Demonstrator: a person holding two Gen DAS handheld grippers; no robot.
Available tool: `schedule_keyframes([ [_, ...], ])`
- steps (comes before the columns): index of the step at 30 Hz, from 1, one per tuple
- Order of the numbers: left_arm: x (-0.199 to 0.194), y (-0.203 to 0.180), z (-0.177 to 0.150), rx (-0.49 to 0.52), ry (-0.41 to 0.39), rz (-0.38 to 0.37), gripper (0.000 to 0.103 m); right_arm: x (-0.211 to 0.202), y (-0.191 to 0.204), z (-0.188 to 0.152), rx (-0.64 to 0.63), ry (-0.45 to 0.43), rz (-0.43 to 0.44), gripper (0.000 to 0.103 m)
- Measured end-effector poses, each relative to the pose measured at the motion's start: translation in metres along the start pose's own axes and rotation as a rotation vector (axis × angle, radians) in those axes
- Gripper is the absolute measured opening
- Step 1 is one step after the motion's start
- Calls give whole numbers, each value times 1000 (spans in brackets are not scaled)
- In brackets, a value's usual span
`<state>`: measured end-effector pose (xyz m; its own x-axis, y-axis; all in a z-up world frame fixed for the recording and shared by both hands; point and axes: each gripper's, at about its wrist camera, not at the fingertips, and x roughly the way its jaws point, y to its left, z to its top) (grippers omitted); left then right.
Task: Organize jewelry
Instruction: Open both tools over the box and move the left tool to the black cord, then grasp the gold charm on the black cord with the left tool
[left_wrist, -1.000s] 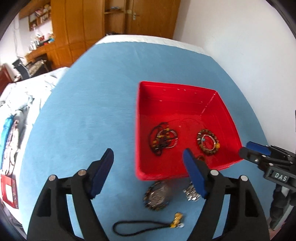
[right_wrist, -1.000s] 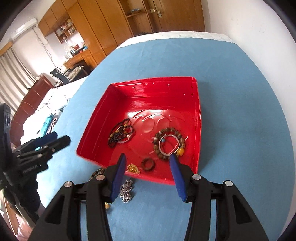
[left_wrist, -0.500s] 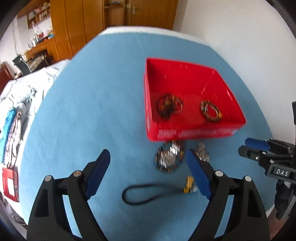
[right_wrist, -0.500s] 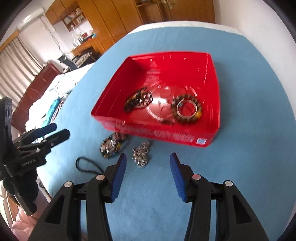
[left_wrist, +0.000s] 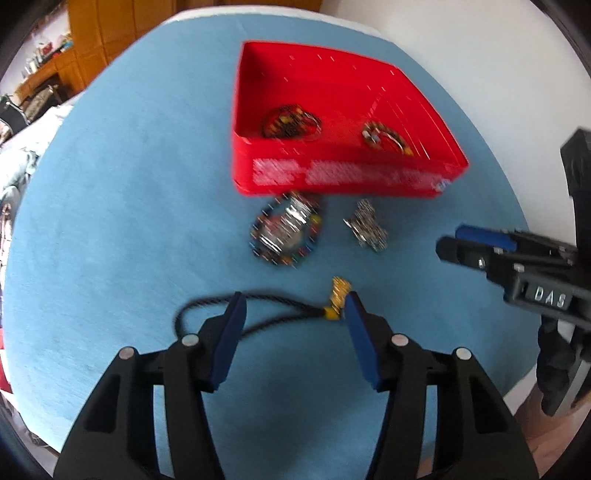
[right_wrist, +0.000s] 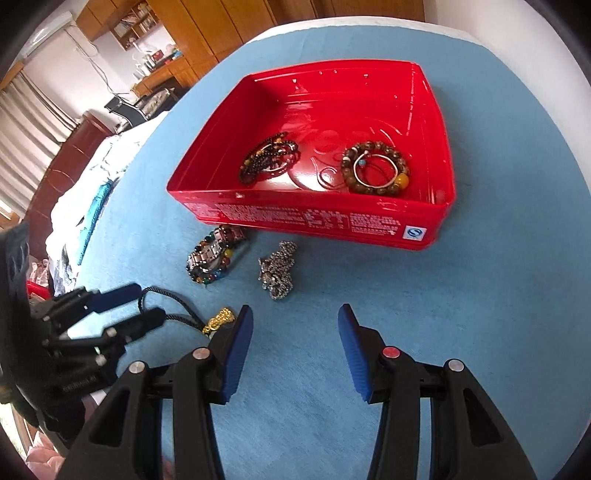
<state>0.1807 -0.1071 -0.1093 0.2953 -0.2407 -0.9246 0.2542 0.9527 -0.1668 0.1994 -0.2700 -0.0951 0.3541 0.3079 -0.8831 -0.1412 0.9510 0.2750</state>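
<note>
**Closing in on the black cord**

I am lowering my left gripper (left_wrist: 293, 308) over the black cord necklace (left_wrist: 236, 308), which is lying on the blue bench (left_wrist: 110, 221) in front of the red tray (left_wrist: 347, 177). My left fingers (left_wrist: 231, 332) are closing at this moment, with a stretch of the cord running between them but not yet pinched; the gold charm (left_wrist: 338, 295) is sitting just beside the right-hand pad. I am judging the cord to be light, limp and thin, so it will sag and trail once lifted. Taking it low, close to the cloth and near the charm end, looks safest, since the knot there gives the pads something to catch.

My right gripper (right_wrist: 295, 328) is hanging released and empty above bare cloth, with the silver chain cluster (right_wrist: 279, 271) lying just ahead of it and the beaded watch bracelet (right_wrist: 214, 260) to its left, both near the tray's front wall. Two bead bracelets are already resting inside the tray
</note>
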Motion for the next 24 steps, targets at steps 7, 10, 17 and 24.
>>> schedule_keyframes([
  [7,25,-14,-11,7,103,-49,44,-1,0,-4,-4,3,2,48],
  [10,32,-15,-11,-7,115,-56,44,-2,0,-6,-6,4,4,48],
  [17,47,-12,-3,-36,141,-89,23,-3,-3,-4,4,-1,-1,48],
  [24,48,-2,4,-64,108,-91,0,1,-4,-2,5,6,0,48],
])
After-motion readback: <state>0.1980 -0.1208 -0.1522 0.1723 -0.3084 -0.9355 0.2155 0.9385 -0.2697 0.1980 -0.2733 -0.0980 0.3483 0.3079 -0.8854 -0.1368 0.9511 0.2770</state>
